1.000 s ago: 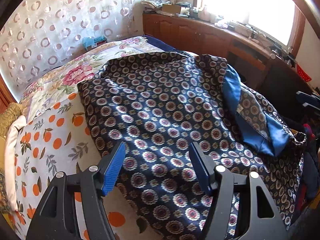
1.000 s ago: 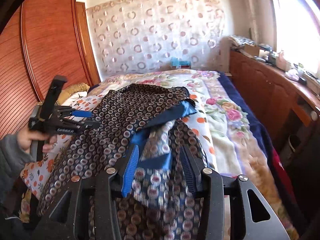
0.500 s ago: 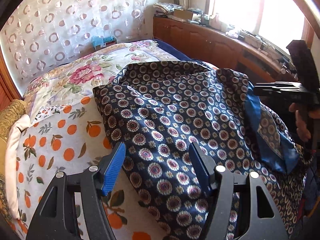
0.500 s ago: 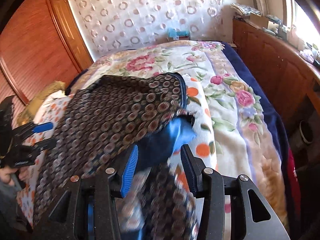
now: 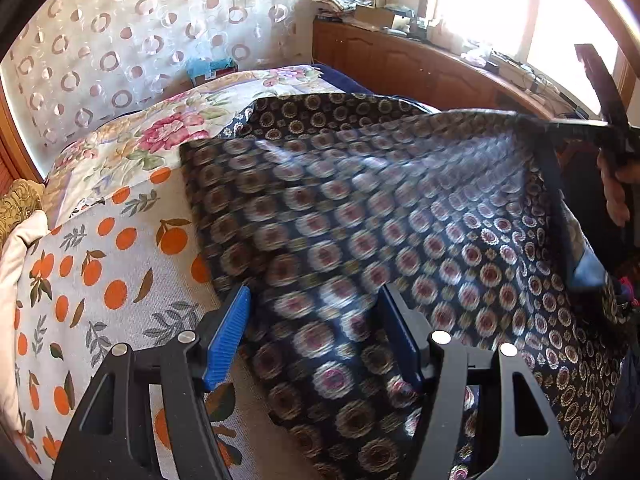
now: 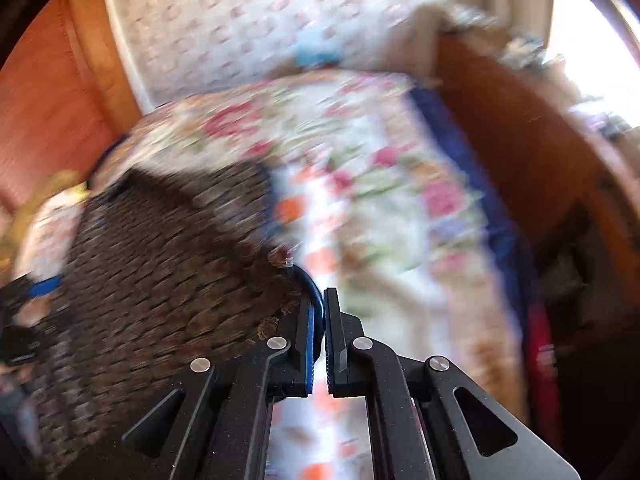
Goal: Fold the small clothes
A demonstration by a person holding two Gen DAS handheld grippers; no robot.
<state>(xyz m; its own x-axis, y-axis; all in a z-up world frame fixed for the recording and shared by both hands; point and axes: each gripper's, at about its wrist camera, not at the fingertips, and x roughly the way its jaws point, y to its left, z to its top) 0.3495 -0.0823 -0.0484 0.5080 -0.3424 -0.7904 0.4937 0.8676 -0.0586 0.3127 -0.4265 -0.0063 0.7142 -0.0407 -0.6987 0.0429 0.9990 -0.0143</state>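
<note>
One dark navy garment printed with round medallions (image 5: pixel 400 232) lies spread over the floral and orange-print bedspread (image 5: pixel 100 248), one edge lifted. The right gripper (image 6: pixel 318 312) has just been closing and now pinches its blue-trimmed hem. The left gripper (image 5: pixel 316 332) hangs wide apart over the near cloth, gripping nothing.

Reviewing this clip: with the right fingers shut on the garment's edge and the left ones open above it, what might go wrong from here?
The right gripper, whose fingers have just closed, pinches only the blue hem of the patterned garment, so that thin hold may slip as the cloth lifts. The left gripper is open and holds nothing down, so the whole garment may drag across the bedspread rather than fold over.
</note>
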